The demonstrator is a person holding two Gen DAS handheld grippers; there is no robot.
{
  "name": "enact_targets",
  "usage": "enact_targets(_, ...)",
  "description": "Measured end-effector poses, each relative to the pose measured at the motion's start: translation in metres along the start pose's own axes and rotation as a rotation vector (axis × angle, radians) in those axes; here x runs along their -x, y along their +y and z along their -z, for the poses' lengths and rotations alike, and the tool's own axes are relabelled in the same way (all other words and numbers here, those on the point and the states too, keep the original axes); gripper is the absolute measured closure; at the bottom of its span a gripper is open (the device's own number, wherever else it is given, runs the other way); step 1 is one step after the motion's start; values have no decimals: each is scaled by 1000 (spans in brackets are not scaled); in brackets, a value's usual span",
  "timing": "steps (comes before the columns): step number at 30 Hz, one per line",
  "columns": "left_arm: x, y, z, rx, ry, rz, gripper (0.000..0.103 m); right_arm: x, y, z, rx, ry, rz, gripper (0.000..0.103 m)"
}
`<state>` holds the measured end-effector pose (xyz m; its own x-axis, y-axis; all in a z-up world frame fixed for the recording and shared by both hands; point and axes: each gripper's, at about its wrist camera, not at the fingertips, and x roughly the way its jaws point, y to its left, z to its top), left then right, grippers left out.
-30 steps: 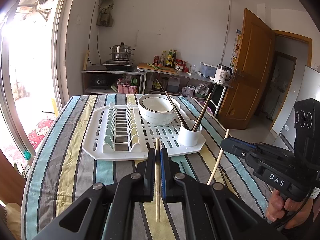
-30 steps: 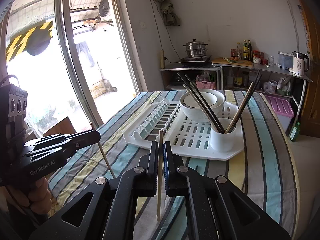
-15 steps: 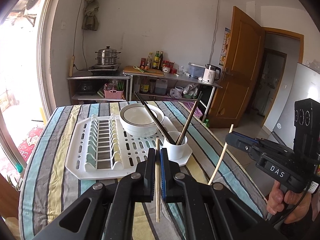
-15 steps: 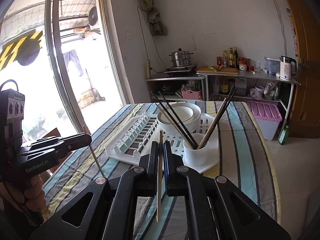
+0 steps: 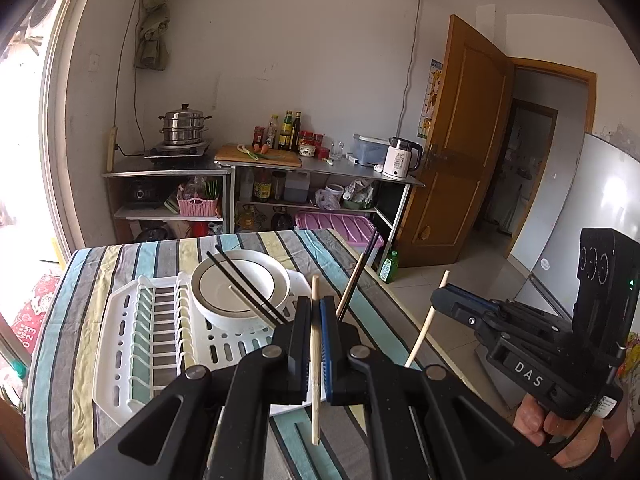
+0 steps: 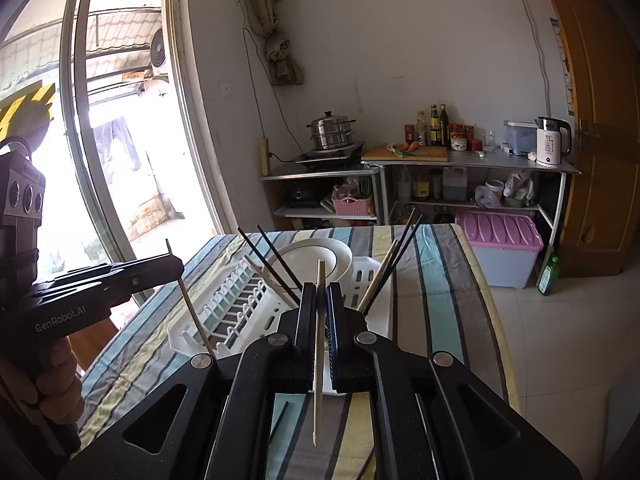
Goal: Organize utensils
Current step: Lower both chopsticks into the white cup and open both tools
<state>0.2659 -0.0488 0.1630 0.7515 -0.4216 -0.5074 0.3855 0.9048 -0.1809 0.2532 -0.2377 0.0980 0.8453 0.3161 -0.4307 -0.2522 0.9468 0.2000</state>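
My left gripper is shut on a pale wooden chopstick, held upright above the table. My right gripper is shut on a cream chopstick; it also shows at the right of the left wrist view with its chopstick. Several dark and wooden chopsticks stick up from a holder hidden behind my fingers, on the white dish rack. A white bowl sits in the rack.
The rack lies on a striped tablecloth. Dark chopsticks lie on the cloth below my right gripper. Behind the table are metal shelves with a steamer pot, bottles and a kettle, and a pink-lidded bin.
Both grippers have risen and pulled back from the rack, each still holding its chopstick. The rack and holder now sit lower and partly behind the fingers.
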Motion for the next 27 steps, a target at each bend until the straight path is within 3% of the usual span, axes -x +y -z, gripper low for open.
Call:
enact_targets(13, -40, 4, -53, 4, -48, -10, 99, -26, -13, -40, -22, -57, -3, 98)
enact_targets(27, -95, 23, -67, 33, -29, 3, 99, -61, -25, -54, -33, -56, 11, 98)
